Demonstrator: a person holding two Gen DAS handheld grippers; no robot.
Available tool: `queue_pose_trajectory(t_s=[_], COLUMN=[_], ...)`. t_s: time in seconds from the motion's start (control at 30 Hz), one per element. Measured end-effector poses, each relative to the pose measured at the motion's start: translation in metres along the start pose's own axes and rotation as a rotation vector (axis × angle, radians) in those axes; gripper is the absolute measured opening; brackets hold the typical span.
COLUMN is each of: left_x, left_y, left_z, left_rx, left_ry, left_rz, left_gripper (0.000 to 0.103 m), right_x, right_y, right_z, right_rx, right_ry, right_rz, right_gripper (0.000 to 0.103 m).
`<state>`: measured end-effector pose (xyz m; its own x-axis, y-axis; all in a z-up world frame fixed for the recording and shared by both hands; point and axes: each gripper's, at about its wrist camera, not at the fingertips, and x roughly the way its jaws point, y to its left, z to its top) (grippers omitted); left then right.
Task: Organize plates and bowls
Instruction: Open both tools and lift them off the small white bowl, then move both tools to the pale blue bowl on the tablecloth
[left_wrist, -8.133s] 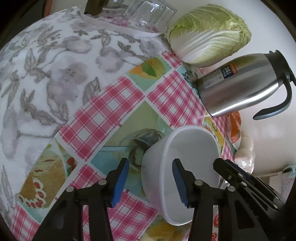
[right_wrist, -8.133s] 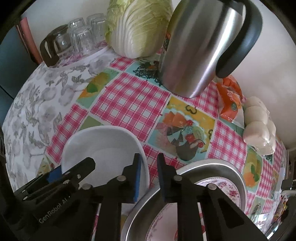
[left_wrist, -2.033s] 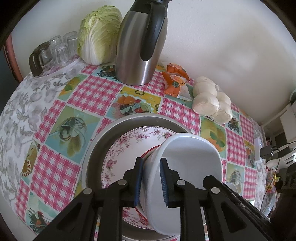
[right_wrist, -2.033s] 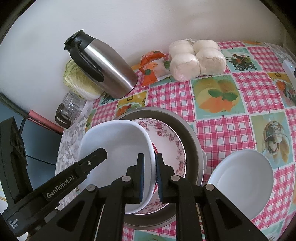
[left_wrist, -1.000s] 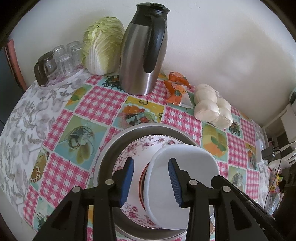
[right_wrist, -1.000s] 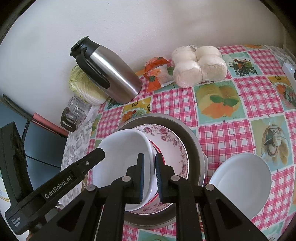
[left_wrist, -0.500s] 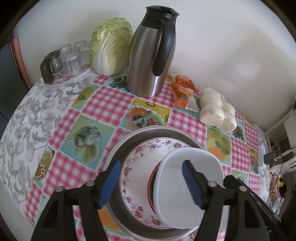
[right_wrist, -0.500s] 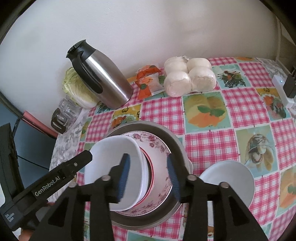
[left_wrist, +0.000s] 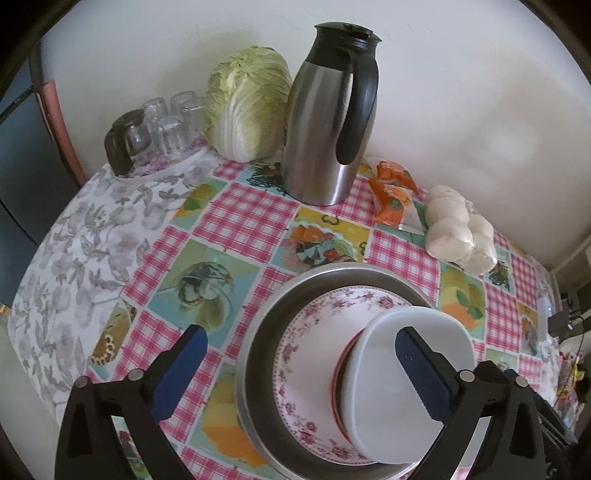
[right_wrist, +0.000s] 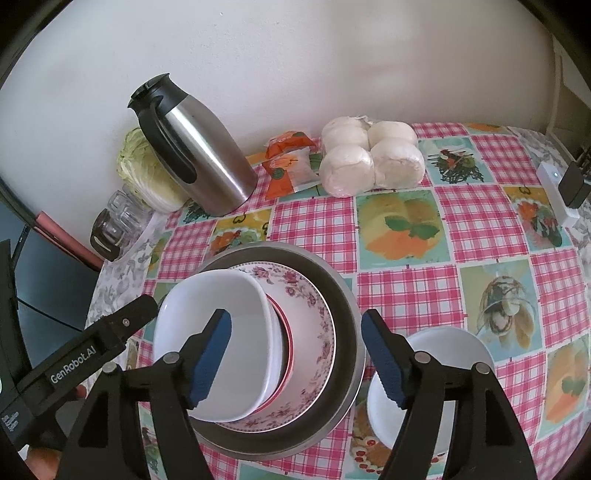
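The white bowl (right_wrist: 221, 332) is sitting on top of the stack: it is resting on the flowered plate (right_wrist: 310, 332), which is lying inside the metal basin (right_wrist: 343, 314) in the middle of the worktop (right_wrist: 406, 284), toward its near edge. A red-rimmed dish is showing as a thin line between bowl and plate.

The left gripper (left_wrist: 299, 369) is hanging over the stack with its jaws opening wide; the bowl's rim is lying between them, and neither pad is pressing on it. The right gripper (right_wrist: 295, 354) is hanging over the other side of the stack, jaws opening too, with the bowl's edge and the plate between them and nothing gripped.

A second white bowl (right_wrist: 428, 380) is standing on the worktop just beside the basin, near the front edge. Along the far edge, by the wall, a steel flask (left_wrist: 328, 122), a cabbage (left_wrist: 247, 103), some upturned glasses (left_wrist: 166, 125), orange packets (left_wrist: 391, 195) and a bag of buns (left_wrist: 458, 232) are standing in a row.
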<state>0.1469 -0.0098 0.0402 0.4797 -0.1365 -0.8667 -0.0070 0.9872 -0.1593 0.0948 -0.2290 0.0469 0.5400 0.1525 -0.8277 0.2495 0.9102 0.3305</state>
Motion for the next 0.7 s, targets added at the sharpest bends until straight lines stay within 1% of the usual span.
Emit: queue_pose_trajectory(t_s=[0.1,0.3,0.43,0.53,0.7], left_x=[-0.003,-0.012,-0.016,-0.020,-0.026], left_y=[0.003,0.009,0.013,0.015,0.008], left_z=[-0.001,-0.005,-0.012,-0.020,-0.033], left_rx=[-0.006,-0.030,-0.057,-0.076,-0.071], left_ry=[-0.007,-0.031,-0.032,-0.033,-0.046], left_rz=[0.012,0.029,0.029,0.021,-0.011], left_gripper=[0.103,0.103,0.103,0.103,0.103], right_x=[-0.003,-0.012,-0.021,-0.032,-0.050], right_y=[0.000,-0.001,0.000,-0.001,-0.003], right_z=[-0.002,-0.007,-0.010,-0.013,-0.020], right_rx=[0.000,-0.004,-0.019,-0.033,-0.059], right_ry=[-0.003,-0.010,-0.023,-0.042,-0.089], right_rz=[-0.005,-0.015,-0.029,-0.040,-0.055], right_gripper=[0.091,0.092,0.092,0.092,0.092])
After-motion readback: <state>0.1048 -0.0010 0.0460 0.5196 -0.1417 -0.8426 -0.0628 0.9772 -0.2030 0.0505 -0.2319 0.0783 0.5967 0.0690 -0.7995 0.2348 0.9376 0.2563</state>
